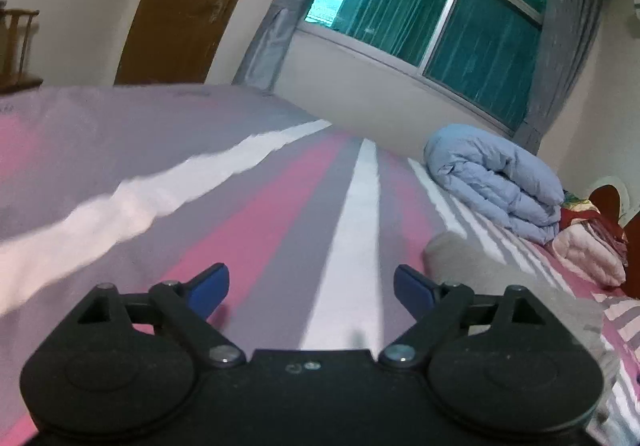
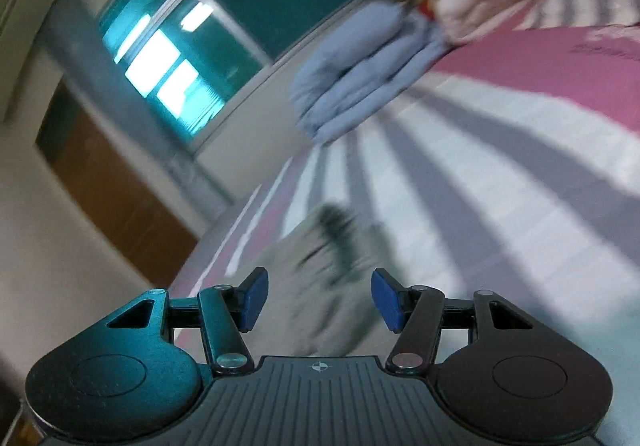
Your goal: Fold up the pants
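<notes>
The grey pants (image 1: 500,286) lie on the striped bed sheet (image 1: 260,213), to the right of my left gripper (image 1: 311,292). The left gripper is open and empty, its blue pads wide apart above the sheet. In the right wrist view the pants (image 2: 332,270) appear blurred, grey with a dark mark, just ahead of my right gripper (image 2: 320,300). The right gripper is open and empty, its jaws on either side of the pants' near edge, without touching it as far as I can tell. The view is tilted.
A rolled light-blue quilt (image 1: 496,185) and a folded pink blanket (image 1: 592,246) lie at the head of the bed. A window with grey curtains (image 1: 432,17) and a brown door (image 1: 188,1) stand beyond the bed's far edge.
</notes>
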Motion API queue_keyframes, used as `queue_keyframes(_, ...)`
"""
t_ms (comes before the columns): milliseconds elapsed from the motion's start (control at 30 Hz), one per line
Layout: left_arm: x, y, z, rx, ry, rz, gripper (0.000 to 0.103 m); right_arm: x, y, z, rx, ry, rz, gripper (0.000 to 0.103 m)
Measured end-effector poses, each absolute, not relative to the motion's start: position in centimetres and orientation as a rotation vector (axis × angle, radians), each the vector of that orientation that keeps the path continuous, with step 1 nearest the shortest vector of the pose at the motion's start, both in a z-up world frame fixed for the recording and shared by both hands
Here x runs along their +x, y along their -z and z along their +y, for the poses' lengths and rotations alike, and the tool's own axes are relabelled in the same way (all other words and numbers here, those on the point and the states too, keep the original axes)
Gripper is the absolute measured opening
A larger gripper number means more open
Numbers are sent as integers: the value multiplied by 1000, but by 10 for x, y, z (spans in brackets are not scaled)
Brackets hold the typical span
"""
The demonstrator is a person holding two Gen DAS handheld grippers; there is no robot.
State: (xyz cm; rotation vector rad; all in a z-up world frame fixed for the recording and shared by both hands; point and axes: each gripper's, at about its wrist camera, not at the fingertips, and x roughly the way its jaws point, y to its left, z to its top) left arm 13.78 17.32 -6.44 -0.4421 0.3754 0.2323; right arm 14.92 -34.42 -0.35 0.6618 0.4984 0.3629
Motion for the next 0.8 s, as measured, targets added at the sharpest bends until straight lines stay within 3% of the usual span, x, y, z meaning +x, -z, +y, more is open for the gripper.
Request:
queue_keyframes(267, 144, 72, 194, -532, -221, 428, 84, 195, 23, -293, 635, -342, 630, 52)
queue_keyframes(500, 142, 80, 198, -557, -200, 444, 85, 224, 17, -279, 574, -271, 710, 18)
queue_keyframes(667, 143, 81, 198, -565, -203, 441, 85, 191, -16, -307, 666, -327, 496, 16)
queue_keyframes(800, 143, 82, 197, -560, -206, 450, 85, 202, 27, -329, 711, -196, 656, 16)
